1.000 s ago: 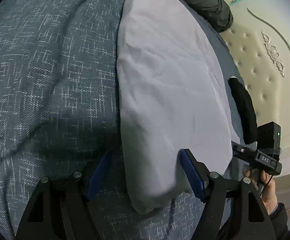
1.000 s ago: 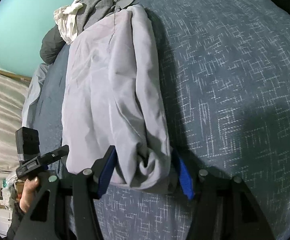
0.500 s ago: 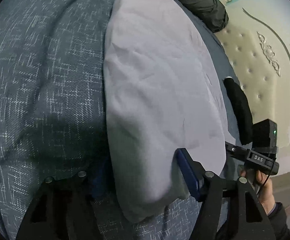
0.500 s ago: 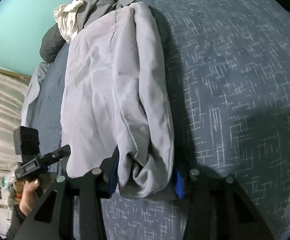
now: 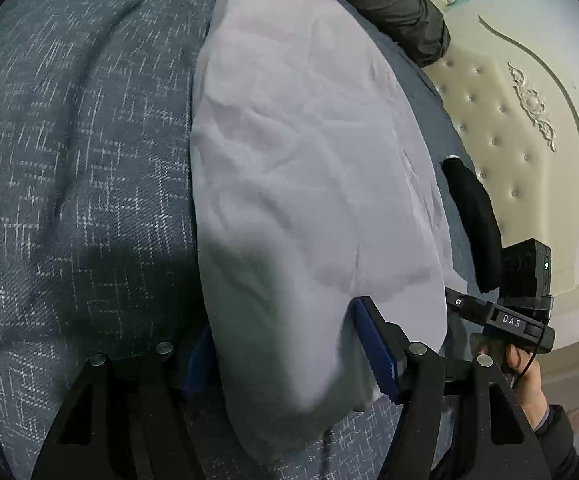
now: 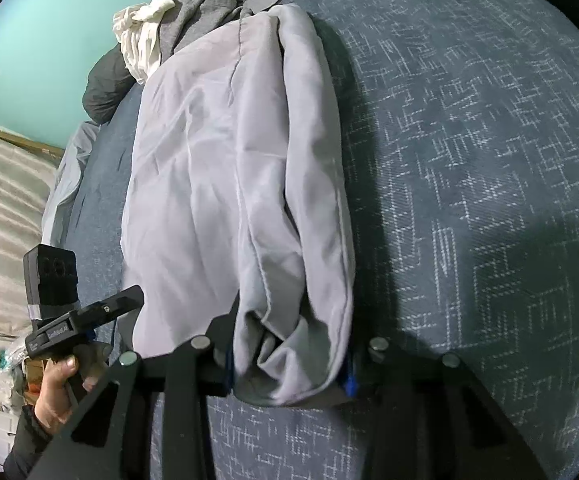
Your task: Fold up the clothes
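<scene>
Both the left tongs (image 5: pixel 289 354) and right tongs (image 6: pixel 287 366) are closing on the near end of the pale grey garment (image 5: pixel 309 160) lying lengthwise on the bed (image 5: pixel 69 140), so the next move is probably lifting that end over toward the far end.

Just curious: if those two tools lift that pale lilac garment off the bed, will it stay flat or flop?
The lilac garment would probably droop between the grips: it looks thin and already wrinkles and bunches at its near end. It seems light. Its loosely folded layers might slide apart.
</scene>
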